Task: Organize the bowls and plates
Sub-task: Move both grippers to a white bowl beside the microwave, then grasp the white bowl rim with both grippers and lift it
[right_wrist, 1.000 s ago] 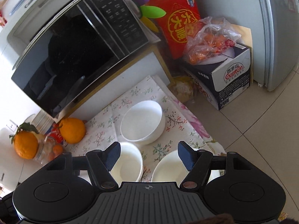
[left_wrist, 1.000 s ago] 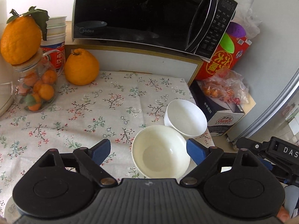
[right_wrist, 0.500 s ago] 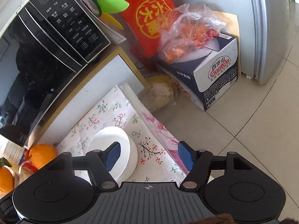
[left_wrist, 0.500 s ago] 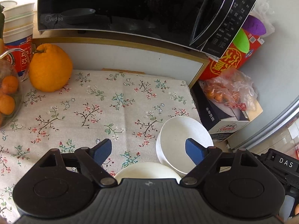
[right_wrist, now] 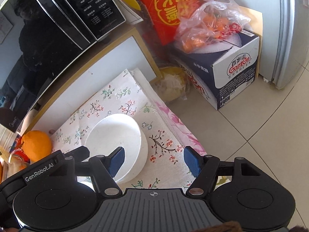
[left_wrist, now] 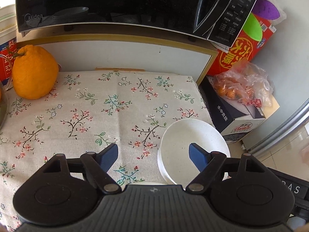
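Left gripper point(left_wrist: 153, 154): angled down, jaws closing, straddling bowl point(left_wrist: 185, 141) rim, not gripping.
Right gripper point(right_wrist: 153, 159): angled down, jaws apart, empty.
Bowl: tablecloth point(left_wrist: 87, 104) corner.
Microwave point(left_wrist: 115, 2): "Midea".
Box point(right_wrist: 227, 67): "Ganten".

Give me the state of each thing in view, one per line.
White bowl: upright, empty, near the table's corner; one pad of each hand-held gripper hangs over it.
Left hand-held gripper: jaws closing, pads not pressing anything.
Right hand-held gripper: open, holding nothing.
Microwave: door shut.
Plastic bag: holds oranges, sits on the carton.
Carton: top torn open.
Large orange: whole, on the cloth.
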{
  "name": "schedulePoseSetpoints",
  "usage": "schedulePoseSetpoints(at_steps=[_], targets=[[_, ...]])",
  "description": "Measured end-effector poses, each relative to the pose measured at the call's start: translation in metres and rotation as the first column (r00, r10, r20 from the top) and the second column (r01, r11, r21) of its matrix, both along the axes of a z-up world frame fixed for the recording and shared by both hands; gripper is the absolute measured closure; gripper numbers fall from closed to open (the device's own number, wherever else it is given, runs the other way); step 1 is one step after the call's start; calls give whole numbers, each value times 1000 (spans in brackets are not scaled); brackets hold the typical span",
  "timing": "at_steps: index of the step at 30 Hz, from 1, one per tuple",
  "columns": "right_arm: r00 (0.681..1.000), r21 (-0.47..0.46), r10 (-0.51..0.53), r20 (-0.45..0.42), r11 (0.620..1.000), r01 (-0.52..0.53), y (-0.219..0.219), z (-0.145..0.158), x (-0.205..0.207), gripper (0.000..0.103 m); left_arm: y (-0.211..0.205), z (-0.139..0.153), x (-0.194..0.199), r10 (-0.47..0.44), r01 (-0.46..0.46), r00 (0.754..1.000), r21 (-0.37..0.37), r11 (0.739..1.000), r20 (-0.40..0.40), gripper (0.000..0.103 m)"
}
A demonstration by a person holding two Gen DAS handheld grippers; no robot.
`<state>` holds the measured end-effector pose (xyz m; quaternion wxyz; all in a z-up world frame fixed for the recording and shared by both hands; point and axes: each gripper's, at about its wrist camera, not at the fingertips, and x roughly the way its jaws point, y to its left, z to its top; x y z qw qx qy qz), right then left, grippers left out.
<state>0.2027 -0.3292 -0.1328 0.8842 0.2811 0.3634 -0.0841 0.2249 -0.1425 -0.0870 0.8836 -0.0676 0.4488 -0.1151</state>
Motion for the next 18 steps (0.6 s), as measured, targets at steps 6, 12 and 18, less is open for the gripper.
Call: schedulePoseSetpoints(at_steps=[6, 12, 18], targets=[[1000, -6, -3, -13, 1000, 2, 3, -8, 9, 40, -2, -6, 4, 2, -2, 1000, 26, 1000, -3, 30], [999, -12, 31, -20, 999, -31, 15, -14, 18, 65, -4, -17, 10, 10, -10, 1000, 37, 999, -22, 46], [998, -25, 55, -18, 998, -55, 26, -11, 22, 89, -3, -23, 12, -2, 1, 998, -14, 1000, -69, 92]])
